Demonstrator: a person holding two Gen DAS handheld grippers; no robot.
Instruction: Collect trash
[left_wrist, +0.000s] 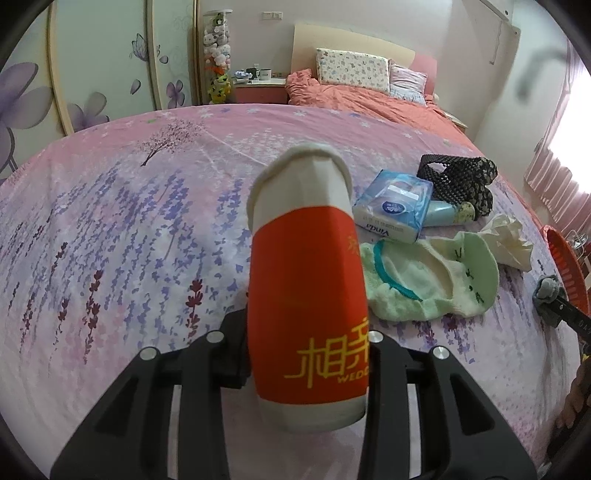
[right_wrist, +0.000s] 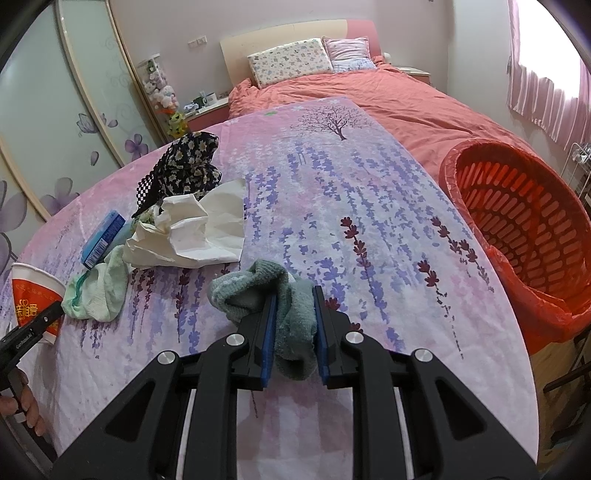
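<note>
Left gripper (left_wrist: 308, 354) clamped on red paper cup (left_wrist: 306, 295); right gripper (right_wrist: 294, 328) clamped on grey-green sock (right_wrist: 291, 325), near the bed sheet's (right_wrist: 369, 206) front edge; red basket (right_wrist: 517, 221) off its right edge.

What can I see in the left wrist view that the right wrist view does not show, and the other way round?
Only the left wrist view shows the left gripper closed on the paper cup up close, and the tissue pack's top face. Only the right wrist view shows the right gripper closed on the grey-green sock, and the inside of the red basket. Both show the crumpled tissue, the light green sock and the flowered bedsheet.
</note>
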